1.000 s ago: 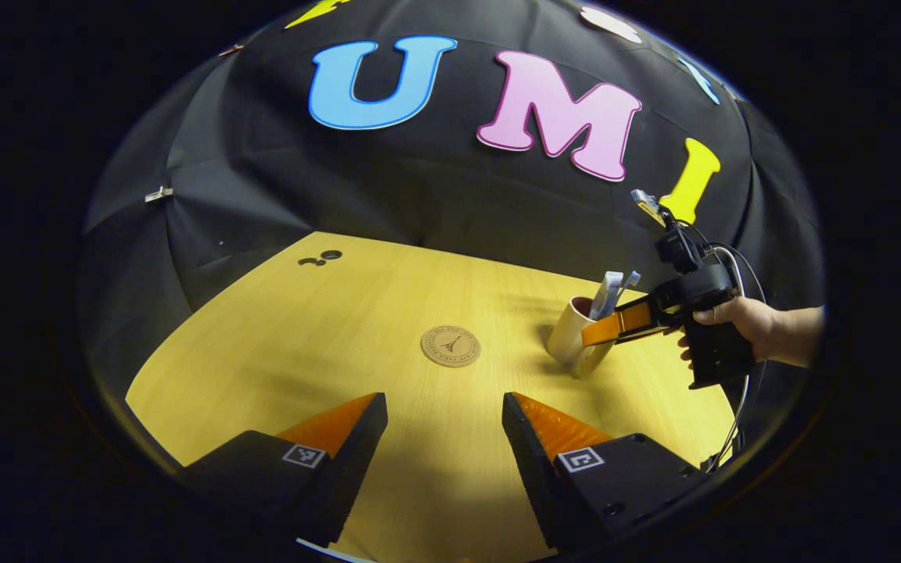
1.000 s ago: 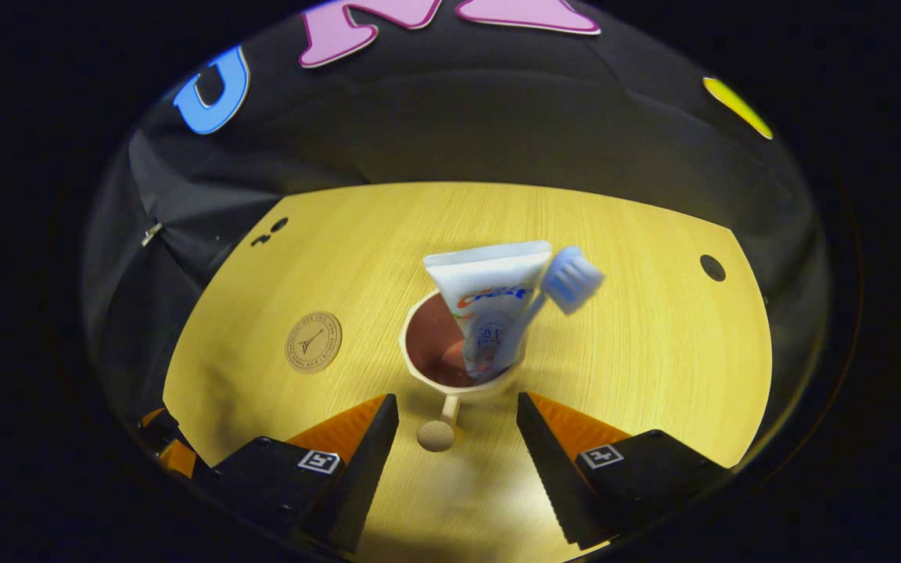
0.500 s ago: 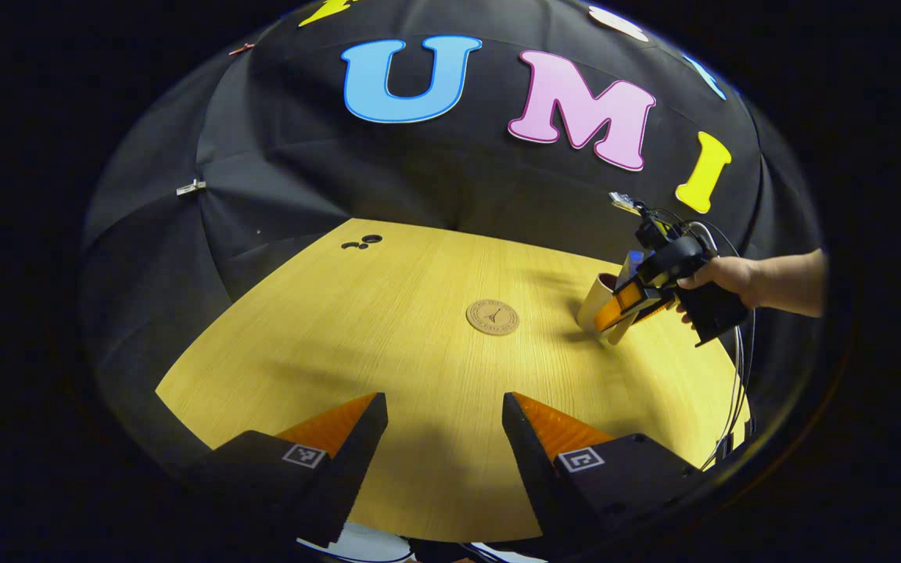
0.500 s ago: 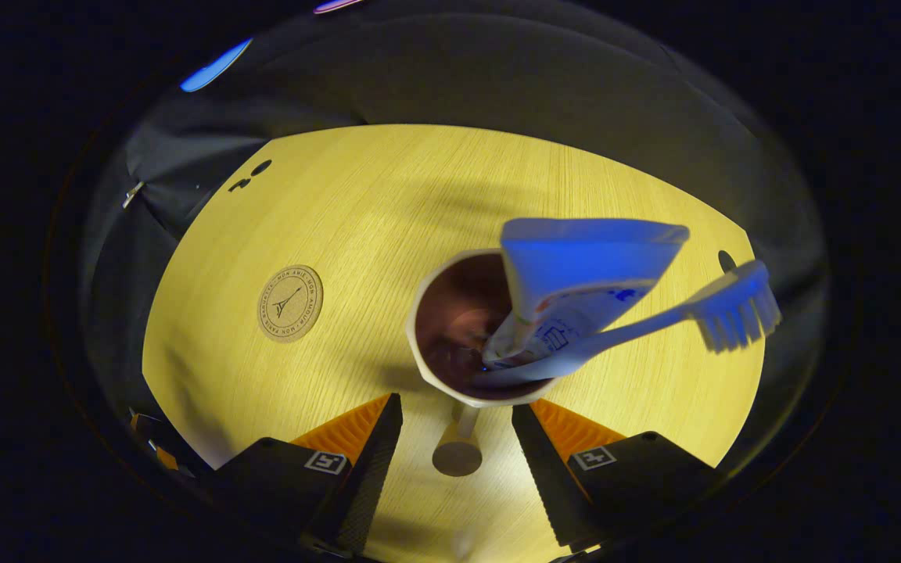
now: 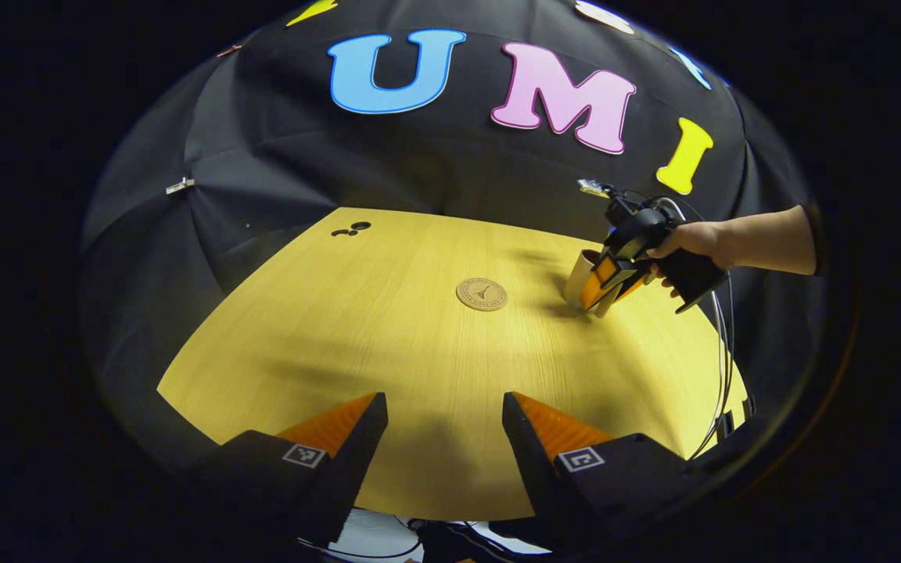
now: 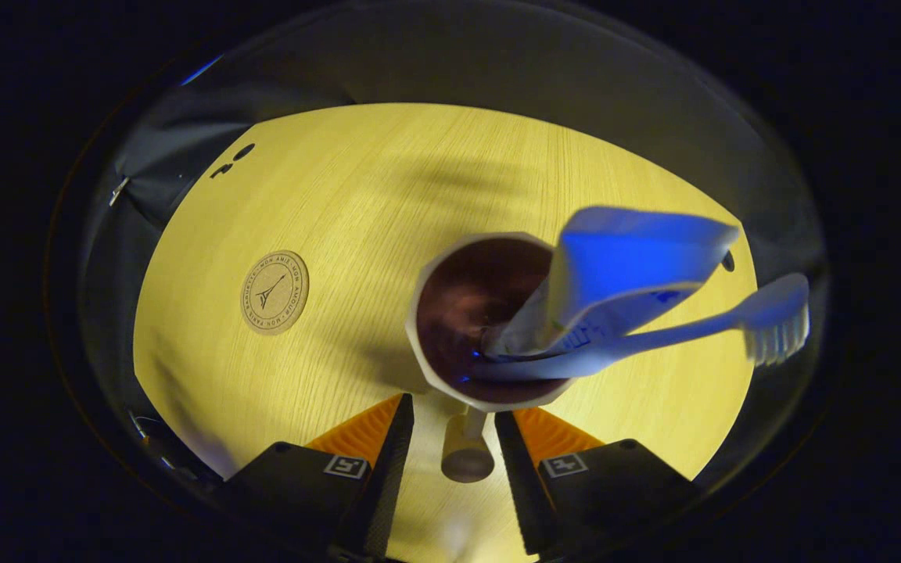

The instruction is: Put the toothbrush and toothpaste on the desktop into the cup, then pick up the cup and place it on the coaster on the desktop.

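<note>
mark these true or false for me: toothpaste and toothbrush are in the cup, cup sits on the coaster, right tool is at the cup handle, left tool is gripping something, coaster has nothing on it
1. The toothpaste and toothbrush stand in the cup. True.
2. The cup sits on the coaster. False: it is apart from the coaster, off to one side on the desktop.
3. The right tool has its fingers on either side of the cup's handle. True; whether they already press it cannot be told.
4. The left tool is gripping something. False: its fingers are apart with only desktop between them.
5. The coaster is bare. True.
</note>
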Tool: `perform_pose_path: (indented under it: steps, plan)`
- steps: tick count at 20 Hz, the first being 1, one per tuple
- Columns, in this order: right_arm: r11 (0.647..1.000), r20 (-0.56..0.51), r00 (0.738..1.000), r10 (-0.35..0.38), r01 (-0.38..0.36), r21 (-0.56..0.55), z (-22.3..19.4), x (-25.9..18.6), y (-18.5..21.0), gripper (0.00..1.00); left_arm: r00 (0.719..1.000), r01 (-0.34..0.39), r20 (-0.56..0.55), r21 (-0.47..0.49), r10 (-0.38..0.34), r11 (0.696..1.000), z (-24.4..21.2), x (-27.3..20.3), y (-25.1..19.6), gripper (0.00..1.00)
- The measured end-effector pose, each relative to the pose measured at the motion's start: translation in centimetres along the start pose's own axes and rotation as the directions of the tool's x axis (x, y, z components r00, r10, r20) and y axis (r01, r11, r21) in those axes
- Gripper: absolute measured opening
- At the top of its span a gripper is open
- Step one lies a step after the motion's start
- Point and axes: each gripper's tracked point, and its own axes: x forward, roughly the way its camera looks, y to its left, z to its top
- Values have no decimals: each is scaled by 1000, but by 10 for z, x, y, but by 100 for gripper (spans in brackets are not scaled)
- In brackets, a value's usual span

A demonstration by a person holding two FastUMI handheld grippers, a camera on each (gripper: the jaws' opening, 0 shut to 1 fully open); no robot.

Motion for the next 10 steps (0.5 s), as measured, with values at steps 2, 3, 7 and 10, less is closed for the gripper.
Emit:
perform_pose_path:
  steps: [2, 3, 7, 10]
  plan:
    - [1000, 24, 1000, -7, 7, 8, 7, 0, 1, 57, 1000, 1, -8, 15, -1, 1000, -3, -1, 2, 92]
    - [1000, 33, 999, -8, 8, 6, 8, -2, 0, 50, 1000, -3, -8, 32, 4, 999, -5, -2, 5, 92]
    - [998, 1, 1000, -6, 6, 55, 4, -3, 0, 30, 1000, 3, -28, 46, -2, 999, -7, -1, 6, 92]
    - [997, 9, 1000, -3, 2, 78, 4, -3, 1, 29, 999, 9, -36, 53, -7, 999, -7, 0, 6, 92]
